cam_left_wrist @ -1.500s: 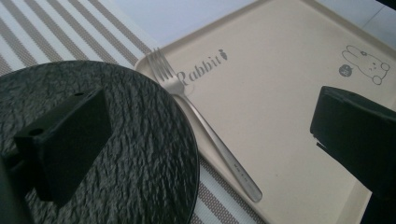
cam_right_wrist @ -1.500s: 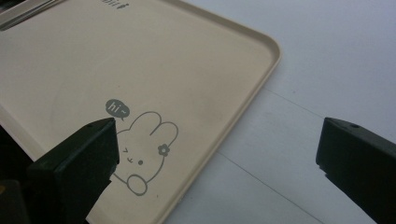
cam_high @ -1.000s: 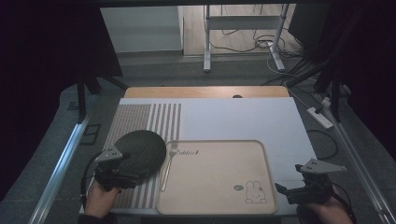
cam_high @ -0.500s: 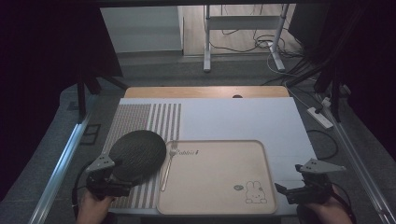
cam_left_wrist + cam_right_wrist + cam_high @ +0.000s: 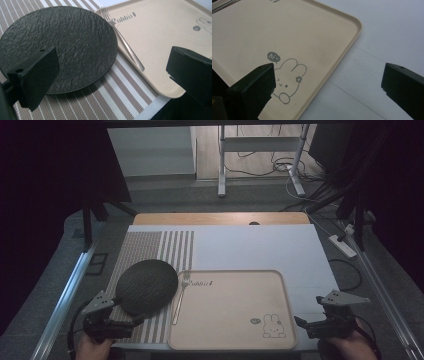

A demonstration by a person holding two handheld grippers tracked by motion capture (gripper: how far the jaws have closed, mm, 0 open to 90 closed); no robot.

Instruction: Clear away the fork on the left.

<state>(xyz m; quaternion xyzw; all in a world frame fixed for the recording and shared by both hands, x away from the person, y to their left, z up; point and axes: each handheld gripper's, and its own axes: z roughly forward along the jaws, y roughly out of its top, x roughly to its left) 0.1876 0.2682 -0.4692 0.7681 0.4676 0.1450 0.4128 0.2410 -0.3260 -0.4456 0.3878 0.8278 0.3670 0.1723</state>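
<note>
A round black textured plate (image 5: 146,286) (image 5: 62,42) lies on the striped placemat (image 5: 160,250), its right edge touching the beige rabbit tray (image 5: 235,312) (image 5: 162,32) (image 5: 244,37). A silver fork (image 5: 181,292) (image 5: 122,41) rests along the tray's left rim. My left gripper (image 5: 131,322) (image 5: 112,75) hovers open at the near left, just in front of the plate, with nothing between its jaws. My right gripper (image 5: 301,324) (image 5: 327,82) is open at the near right, over the tray's near right corner by the rabbit drawing (image 5: 287,80).
A white mat (image 5: 260,247) covers the table behind and right of the tray. Metal rails (image 5: 65,295) run along both table sides. A power strip (image 5: 342,246) and cables lie on the floor to the right; a table leg frame (image 5: 260,155) stands beyond.
My left gripper has drawn back toward the near edge and leftward, off the plate. The plate, fork, tray and right gripper stay where they were.
</note>
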